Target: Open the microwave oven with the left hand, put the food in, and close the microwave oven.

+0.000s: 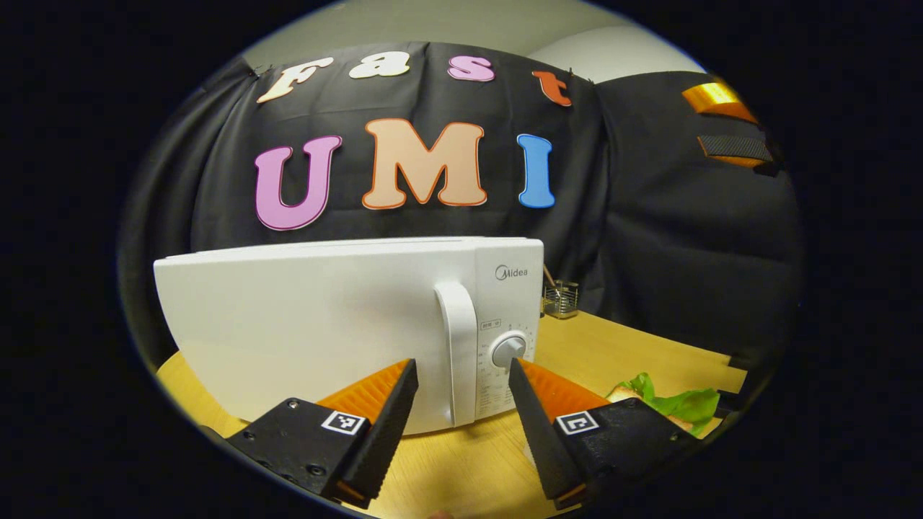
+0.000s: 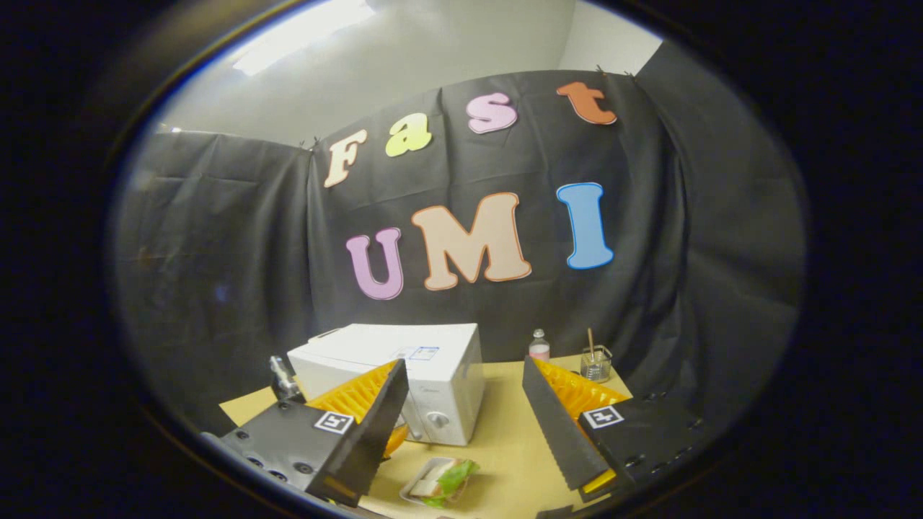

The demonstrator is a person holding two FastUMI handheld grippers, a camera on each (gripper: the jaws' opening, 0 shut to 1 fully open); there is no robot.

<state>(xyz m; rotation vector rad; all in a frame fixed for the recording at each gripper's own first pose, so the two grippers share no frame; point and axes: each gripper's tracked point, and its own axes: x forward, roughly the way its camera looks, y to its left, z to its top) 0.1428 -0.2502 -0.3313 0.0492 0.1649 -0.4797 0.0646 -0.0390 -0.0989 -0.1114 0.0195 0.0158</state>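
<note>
In the left gripper view, the left gripper (image 1: 463, 369) sat low over the table (image 1: 620, 349) with its jaws spread wide and nothing between them. Just past the fingertips was the microwave (image 1: 324, 317), door shut, and its upright handle (image 1: 457, 346) lined up right in the gap between the two fingers, near but not touching. The dial (image 1: 508, 350) sat just beside the handle on the control panel. Off by the right finger a bit of green from the food (image 1: 678, 404) poked out on the table. Farther back, next to the microwave's corner, stood a small glass cup (image 1: 561, 299) with a stick in it, close to the black cloth wall.

In the right gripper view, the right gripper (image 2: 465, 370) was also wide open and empty, held higher and well back from everything. Below and between its fingers lay the food (image 2: 441, 481), a sandwich with lettuce in a shallow tray, sitting on the table (image 2: 505, 432) in front of the microwave (image 2: 433, 375). Behind that, a small bottle (image 2: 538, 346) and the glass cup (image 2: 595, 362) stood near the wall, well apart from the food.
</note>
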